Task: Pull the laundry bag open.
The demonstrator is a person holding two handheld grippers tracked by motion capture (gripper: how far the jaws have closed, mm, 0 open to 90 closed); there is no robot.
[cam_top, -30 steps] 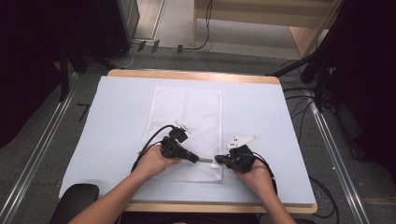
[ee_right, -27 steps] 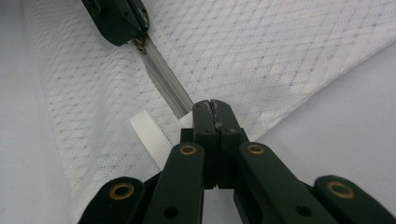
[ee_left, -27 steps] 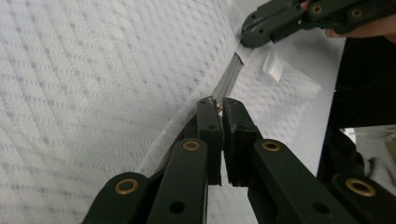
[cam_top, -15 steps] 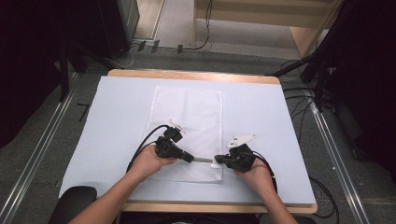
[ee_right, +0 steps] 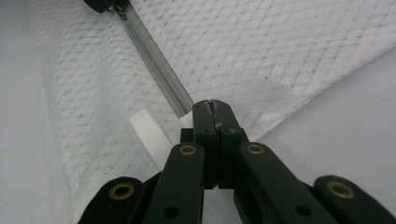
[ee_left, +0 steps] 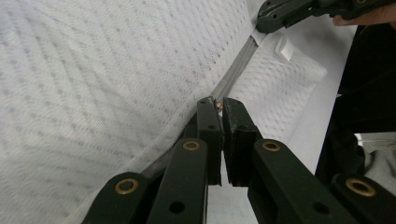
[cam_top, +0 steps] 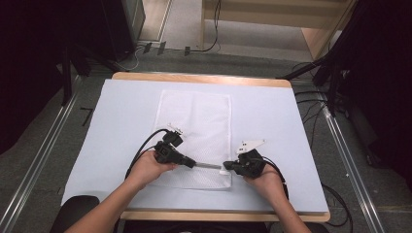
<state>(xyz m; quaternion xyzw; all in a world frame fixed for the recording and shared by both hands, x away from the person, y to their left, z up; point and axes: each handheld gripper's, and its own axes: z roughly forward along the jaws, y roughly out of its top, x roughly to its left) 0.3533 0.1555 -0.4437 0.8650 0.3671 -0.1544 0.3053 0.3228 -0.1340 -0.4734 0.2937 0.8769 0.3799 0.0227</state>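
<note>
Pale blue sheeting covers the table [cam_top: 121, 126]; a white mesh zip bag [cam_top: 194, 121] lies on it, its grey zipper [ee_left: 233, 74] clamped at the pull by the left gripper [ee_left: 217, 105] fingers and at its end by the right gripper [ee_right: 214, 108] fingers.

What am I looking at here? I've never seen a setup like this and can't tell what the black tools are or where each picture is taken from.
There is no machine: a person at a table holds a hand tool in each hand, each ending in a two-jaw gripper. One picture looks down from above the person's side; the other two come from small cameras riding on each gripper, looking along its black jaws.

A white mesh bag with a zipper lies flat on the pale cover. The left gripper is shut on the small zipper pull. The right gripper is shut on the bag's fabric at the zipper's end, beside a white ribbon loop. From above, the two grippers face each other along the zipper.
</note>
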